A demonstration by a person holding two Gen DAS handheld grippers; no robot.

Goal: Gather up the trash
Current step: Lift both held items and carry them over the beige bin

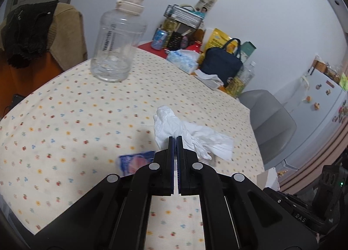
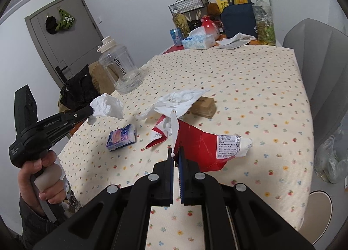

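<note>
Right wrist view: we look along our right claw (image 2: 175, 152) down onto a round desk (image 2: 250, 88) under a cream cloth dotted with small flowers.
Desk: it fills both views; clutter crowds its far edge, and the trash lies nearer us on the cloth.
Grey chair (image 2: 322, 71): it stands beside the desk on the right of this view.
Water jug (image 2: 119, 69): clear, with a cream lid, it stands upright near the desk's left edge.
Red wrapper (image 2: 202, 147): torn open with a white printed label; it lies just past our right claw, whose jaws are clenched on a white strip of it.
Spread tissue (image 2: 178, 102): it lies crumpled on the cloth beyond the wrapper, touching a small brown box (image 2: 204, 106).
Left claw (image 2: 92, 110): seen from the side, it is clamped on a crumpled white tissue (image 2: 107, 107) held in the air above the desk's left edge.
Hand (image 2: 43, 182): it grips the left claw's handle at the lower left.
Blue tissue pack (image 2: 121, 137): it lies on the cloth below the held tissue, well clear of it.
Left wrist view: our left claw (image 1: 176, 137) shows its jaws pressed together, the white tissue (image 1: 169, 123) bunched at their tips.
</note>
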